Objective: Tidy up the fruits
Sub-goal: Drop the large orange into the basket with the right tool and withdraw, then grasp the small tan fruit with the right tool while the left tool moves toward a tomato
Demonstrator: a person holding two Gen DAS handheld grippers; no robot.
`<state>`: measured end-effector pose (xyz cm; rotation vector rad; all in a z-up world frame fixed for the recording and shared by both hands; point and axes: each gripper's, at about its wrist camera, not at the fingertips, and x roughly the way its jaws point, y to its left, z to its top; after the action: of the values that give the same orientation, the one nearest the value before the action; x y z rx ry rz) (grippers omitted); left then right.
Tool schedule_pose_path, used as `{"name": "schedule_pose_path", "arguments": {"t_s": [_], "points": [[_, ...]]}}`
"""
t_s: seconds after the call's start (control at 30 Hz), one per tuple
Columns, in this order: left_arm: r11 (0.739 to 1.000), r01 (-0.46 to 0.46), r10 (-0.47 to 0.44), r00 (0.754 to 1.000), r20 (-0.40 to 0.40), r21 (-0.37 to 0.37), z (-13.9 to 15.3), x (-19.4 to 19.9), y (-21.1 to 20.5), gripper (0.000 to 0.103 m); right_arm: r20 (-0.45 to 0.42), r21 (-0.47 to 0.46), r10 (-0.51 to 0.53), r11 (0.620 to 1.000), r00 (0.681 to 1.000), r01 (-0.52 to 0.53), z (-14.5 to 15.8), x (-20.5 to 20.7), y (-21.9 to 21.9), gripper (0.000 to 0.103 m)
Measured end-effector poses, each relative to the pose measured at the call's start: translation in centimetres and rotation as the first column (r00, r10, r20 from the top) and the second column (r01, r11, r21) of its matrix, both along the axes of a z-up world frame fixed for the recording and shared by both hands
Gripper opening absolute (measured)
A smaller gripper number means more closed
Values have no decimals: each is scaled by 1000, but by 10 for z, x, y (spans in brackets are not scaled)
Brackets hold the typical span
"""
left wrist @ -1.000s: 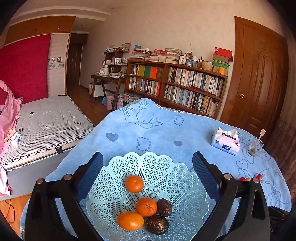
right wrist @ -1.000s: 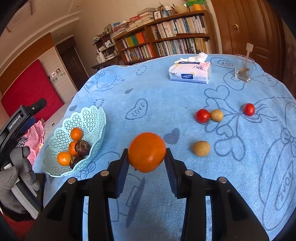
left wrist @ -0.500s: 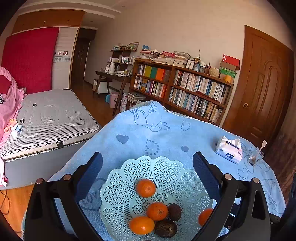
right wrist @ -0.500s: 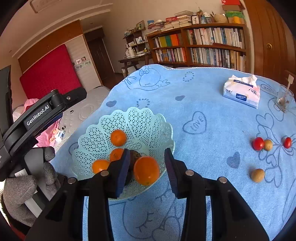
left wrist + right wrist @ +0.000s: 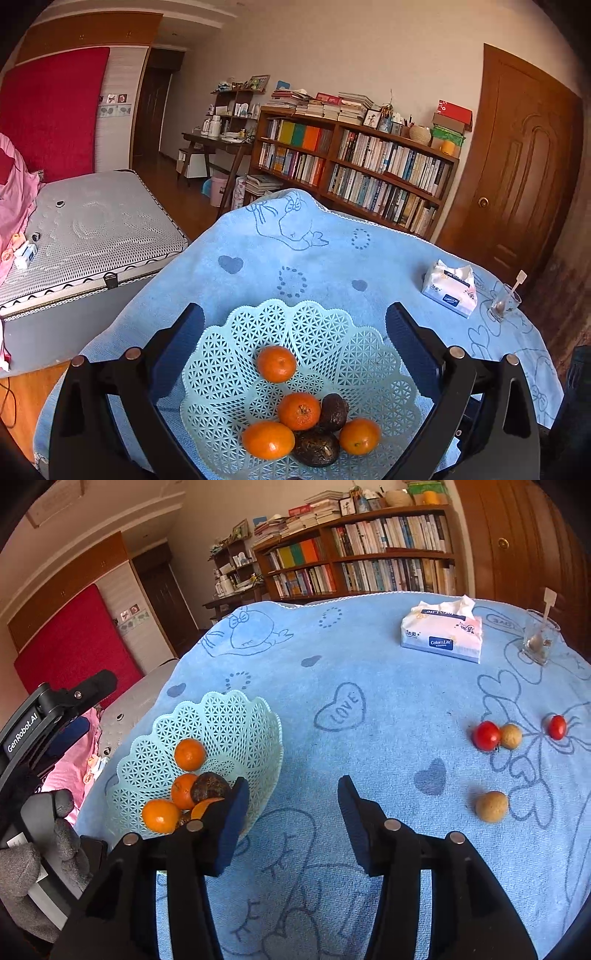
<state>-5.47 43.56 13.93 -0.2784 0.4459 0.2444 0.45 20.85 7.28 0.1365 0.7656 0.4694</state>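
While both grippers stand spread with nothing between their fingers, the fruit lies as follows.

Basket: the pale green lattice basket (image 5: 321, 332) rests on the blue cloth (image 5: 369, 701) and serves as the landmark.
Oranges: four oranges (image 5: 276, 363) lie inside the basket, one toward its far wall, three nearer the camera.
Dark fruits: two brown-black fruits (image 5: 333, 411) sit in the basket, touching the near oranges.
Left gripper: the left gripper (image 5: 295, 325) hangs over the basket, fingers wide apart on either side of it, gripping nothing.
Right gripper: the right gripper (image 5: 291, 794) is just right of the basket, fingers wide and empty (its left finger overlaps the basket rim in view).
Loose fruit: two red tomatoes (image 5: 487, 735) and two tan round fruits (image 5: 491, 806) lie on the cloth well to the right of the basket.
Tissue pack: the tissue pack (image 5: 443, 635) is far beyond the basket, a glass (image 5: 539, 642) beside it.
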Motion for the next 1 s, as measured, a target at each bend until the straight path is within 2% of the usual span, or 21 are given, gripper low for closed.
{"name": "schedule_pose_path", "arguments": {"t_s": [0.43,1.0], "points": [[998,62,-62,997,-38,13,-11,8,-19,100,-12,-49,-116,992,993,115,-11,15,-49,51],[991,129,-126,989,-73,34,-22,14,-43,100,-11,-132,-333,935,943,329,-26,46,-141,51]]}}
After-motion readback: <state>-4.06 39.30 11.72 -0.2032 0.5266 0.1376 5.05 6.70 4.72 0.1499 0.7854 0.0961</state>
